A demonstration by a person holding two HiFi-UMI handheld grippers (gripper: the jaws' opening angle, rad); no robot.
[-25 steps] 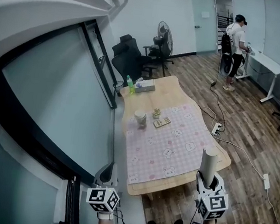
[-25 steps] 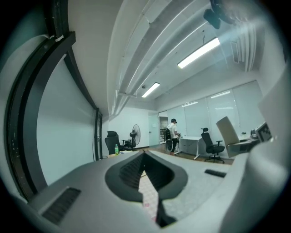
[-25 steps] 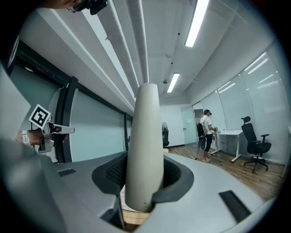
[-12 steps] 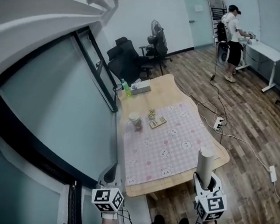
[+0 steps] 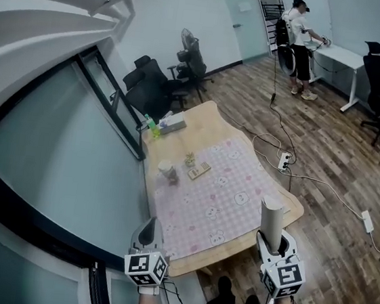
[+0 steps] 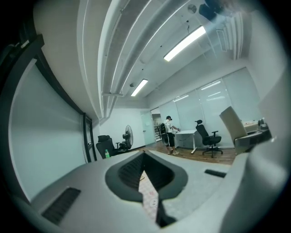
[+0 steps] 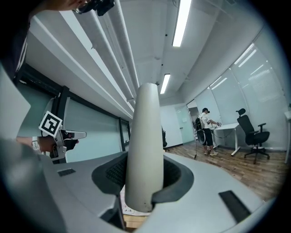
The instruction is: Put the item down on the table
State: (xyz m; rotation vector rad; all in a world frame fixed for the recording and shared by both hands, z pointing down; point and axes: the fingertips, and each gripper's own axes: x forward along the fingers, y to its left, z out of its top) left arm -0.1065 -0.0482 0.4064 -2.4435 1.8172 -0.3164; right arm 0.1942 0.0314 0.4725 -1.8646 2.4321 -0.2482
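Right gripper view shows right gripper clamping a pale tube; left gripper closed, empty.

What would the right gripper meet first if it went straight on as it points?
Probably nothing close: the right gripper, shut on a pale tube, points level across the near corner of the table, apparently above the checked cloth; depth is unclear.

Pale tapered tube, upright — clamped in right hand-held gripper

Smooth matt tube, wooden table
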